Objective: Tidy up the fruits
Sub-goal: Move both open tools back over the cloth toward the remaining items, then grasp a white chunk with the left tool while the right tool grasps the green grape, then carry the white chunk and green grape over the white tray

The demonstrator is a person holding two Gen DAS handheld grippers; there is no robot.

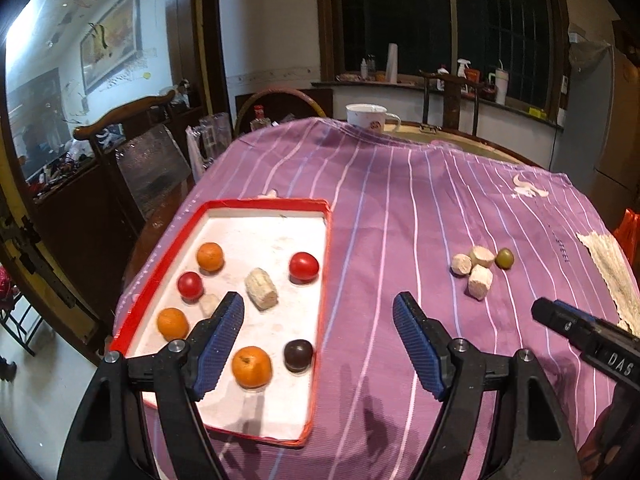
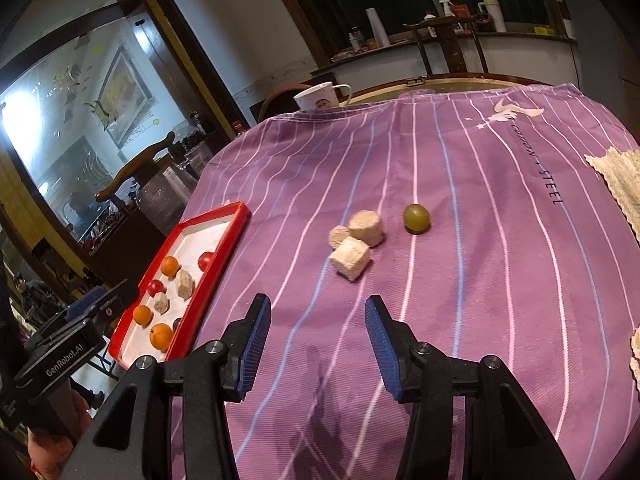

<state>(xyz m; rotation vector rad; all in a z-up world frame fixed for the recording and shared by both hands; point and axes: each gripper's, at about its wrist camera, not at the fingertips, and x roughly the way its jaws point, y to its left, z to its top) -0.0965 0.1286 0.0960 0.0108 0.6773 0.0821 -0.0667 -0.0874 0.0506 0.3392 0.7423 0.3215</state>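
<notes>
The red-rimmed tray (image 1: pixel 325 264) is sitting at the left edge of the tablecloth-covered tabletop (image 1: pixel 400 216) and is already carrying most of the sorted items: three oranges, with one (image 1: pixel 252 366) lying near the tray's front edge, two red tomatoes, with one (image 1: pixel 304 266) near its right wall, a dark plum (image 1: pixel 298 355) and a pale corn-cob piece (image 1: pixel 261 289). Judging by this layout, the task is well advanced but not complete. A green grape (image 2: pixel 417 218) and three pale cob pieces (image 2: pixel 350 263) are still lying in a cluster toward the right side of the cloth, well apart from the tray. The left gripper (image 1: pixel 318 330) is hovering over the tray's right wall with its jaws spread wide, holding and touching nothing. The right gripper (image 2: pixel 316 330) is pointing toward the loose cluster with its jaws partly spread, likewise pinching nothing.
</notes>
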